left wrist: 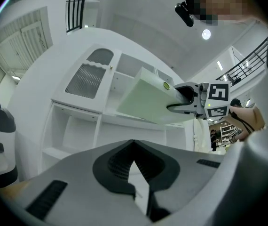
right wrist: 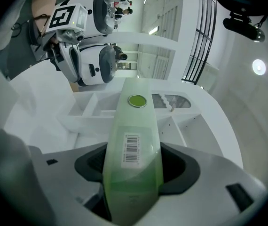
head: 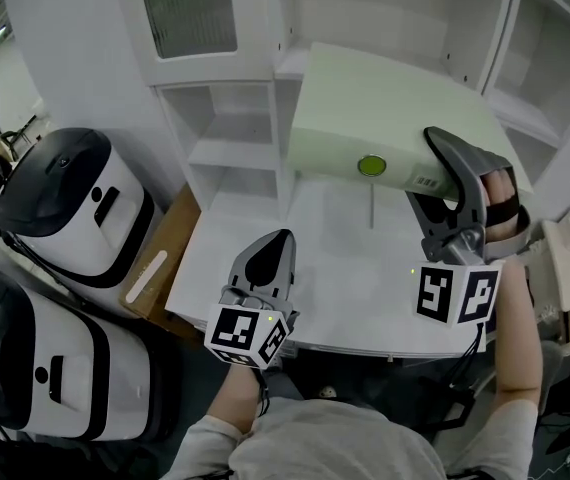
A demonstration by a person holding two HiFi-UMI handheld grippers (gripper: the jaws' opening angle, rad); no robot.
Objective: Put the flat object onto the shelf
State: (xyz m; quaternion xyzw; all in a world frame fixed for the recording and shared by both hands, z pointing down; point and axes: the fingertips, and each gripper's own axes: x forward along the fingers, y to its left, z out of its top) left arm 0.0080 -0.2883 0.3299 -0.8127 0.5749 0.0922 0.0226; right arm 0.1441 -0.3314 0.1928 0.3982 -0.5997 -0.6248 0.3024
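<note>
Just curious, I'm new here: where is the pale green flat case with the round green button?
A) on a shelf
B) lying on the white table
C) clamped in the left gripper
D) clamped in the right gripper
D: the pale green flat case sits pinched between the jaws of the right gripper, seen in its own view.

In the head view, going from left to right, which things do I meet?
White machines → cardboard → left hand-held gripper → right hand-held gripper, which grips the green panel.
</note>
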